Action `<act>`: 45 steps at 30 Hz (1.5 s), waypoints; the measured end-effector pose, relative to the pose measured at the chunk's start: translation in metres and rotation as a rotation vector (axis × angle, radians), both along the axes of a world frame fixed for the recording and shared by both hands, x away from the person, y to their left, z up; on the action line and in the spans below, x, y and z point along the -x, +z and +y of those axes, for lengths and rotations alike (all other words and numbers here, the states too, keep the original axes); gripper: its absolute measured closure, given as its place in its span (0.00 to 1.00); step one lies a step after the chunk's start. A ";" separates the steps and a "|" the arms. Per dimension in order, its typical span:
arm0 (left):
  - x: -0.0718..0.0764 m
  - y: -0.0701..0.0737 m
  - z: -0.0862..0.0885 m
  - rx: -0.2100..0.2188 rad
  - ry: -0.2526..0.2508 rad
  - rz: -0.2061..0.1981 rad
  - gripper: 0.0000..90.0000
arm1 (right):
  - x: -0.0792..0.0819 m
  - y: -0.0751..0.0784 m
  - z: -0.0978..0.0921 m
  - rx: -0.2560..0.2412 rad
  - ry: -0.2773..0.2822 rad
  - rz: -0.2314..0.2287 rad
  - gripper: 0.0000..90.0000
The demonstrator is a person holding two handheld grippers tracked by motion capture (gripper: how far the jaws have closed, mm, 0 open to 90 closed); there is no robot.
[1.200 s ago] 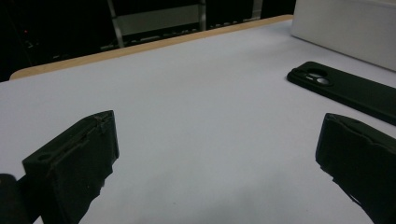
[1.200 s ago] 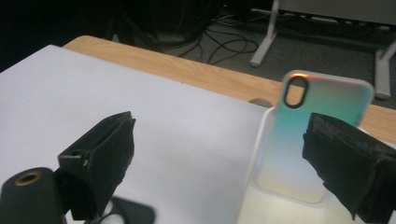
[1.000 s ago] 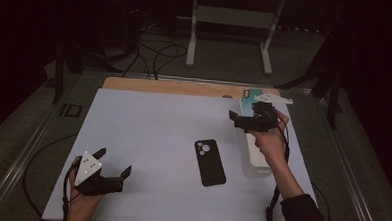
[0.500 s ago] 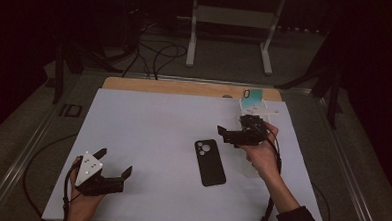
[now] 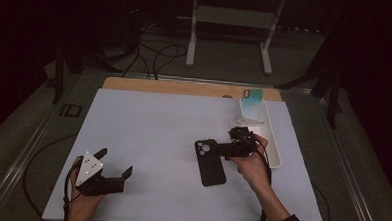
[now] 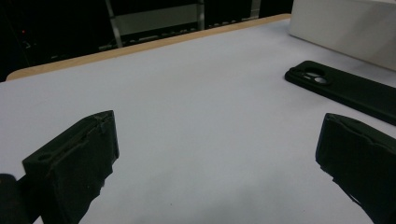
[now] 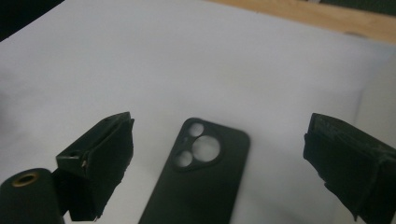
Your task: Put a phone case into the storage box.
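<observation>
The black phone case (image 7: 201,177) runs off the lower edge.

"Can you read any words or numbers here?"
"No. The black phone case (image 5: 210,162) has no letters on it, and the white tray (image 5: 274,153) on the right has none. The little teal card (image 5: 253,96) at the far end is too small to read"
</observation>
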State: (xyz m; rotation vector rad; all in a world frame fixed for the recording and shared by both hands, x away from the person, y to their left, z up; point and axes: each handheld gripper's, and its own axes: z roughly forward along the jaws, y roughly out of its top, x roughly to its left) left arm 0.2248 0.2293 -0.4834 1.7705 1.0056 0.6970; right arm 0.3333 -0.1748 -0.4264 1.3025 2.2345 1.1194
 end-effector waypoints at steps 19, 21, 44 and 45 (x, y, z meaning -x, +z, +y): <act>0.000 0.001 0.001 0.003 0.000 -0.003 0.00 | 0.014 -0.037 0.032 0.108 0.012 0.103 0.09; 0.000 0.001 0.001 0.001 -0.001 -0.003 0.00 | 0.016 -0.044 0.032 0.112 0.009 0.119 0.09; 0.000 0.000 0.001 0.001 0.000 0.001 0.00 | 0.009 -0.074 0.043 0.206 -0.027 0.230 0.09; 0.000 0.000 0.001 0.001 0.000 0.001 0.00 | 0.009 -0.074 0.043 0.206 -0.027 0.230 0.09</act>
